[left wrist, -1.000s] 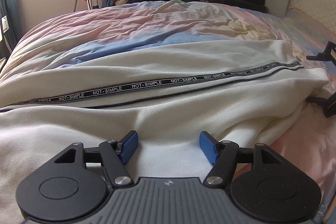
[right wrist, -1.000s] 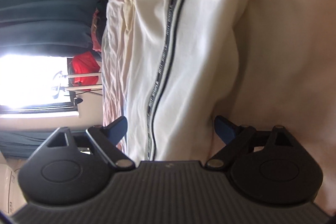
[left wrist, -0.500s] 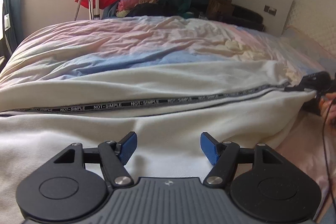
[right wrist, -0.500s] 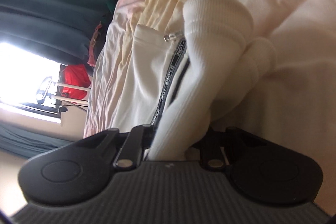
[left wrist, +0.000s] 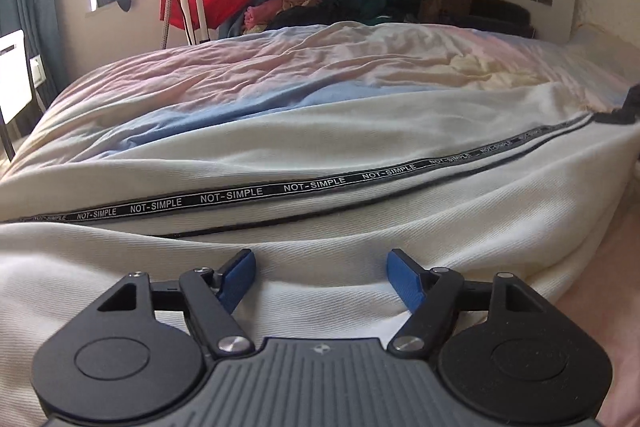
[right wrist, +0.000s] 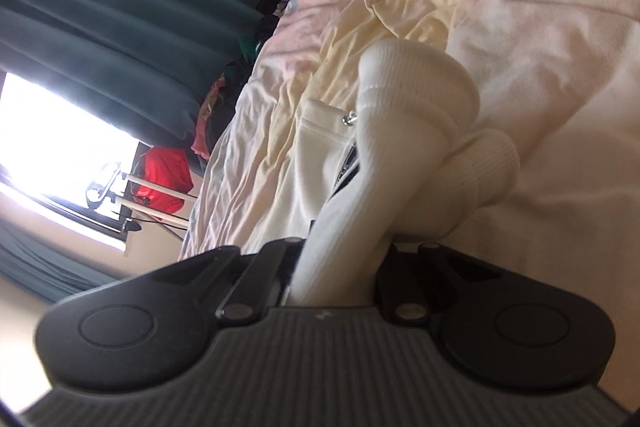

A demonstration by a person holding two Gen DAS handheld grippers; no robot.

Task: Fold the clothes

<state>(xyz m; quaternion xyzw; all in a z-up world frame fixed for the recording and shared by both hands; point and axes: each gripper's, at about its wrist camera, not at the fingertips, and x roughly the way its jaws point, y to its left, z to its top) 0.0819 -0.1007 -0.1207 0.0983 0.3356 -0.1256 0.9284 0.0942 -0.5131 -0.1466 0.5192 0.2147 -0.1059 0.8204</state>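
Right now the right gripper (right wrist: pixel 336 279) has its jaws clenched on the ribbed hem of the white jacket (left wrist: pixel 320 227) spread across the bed (left wrist: pixel 280 75), so the left gripper (left wrist: pixel 320 277), jaws released over the cloth, should pinch a matching edge before both lift evenly.

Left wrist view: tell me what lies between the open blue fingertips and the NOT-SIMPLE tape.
In the left wrist view, only the white jacket cloth and one thin dark stripe lie between the left gripper and the NOT-SIMPLE tape.
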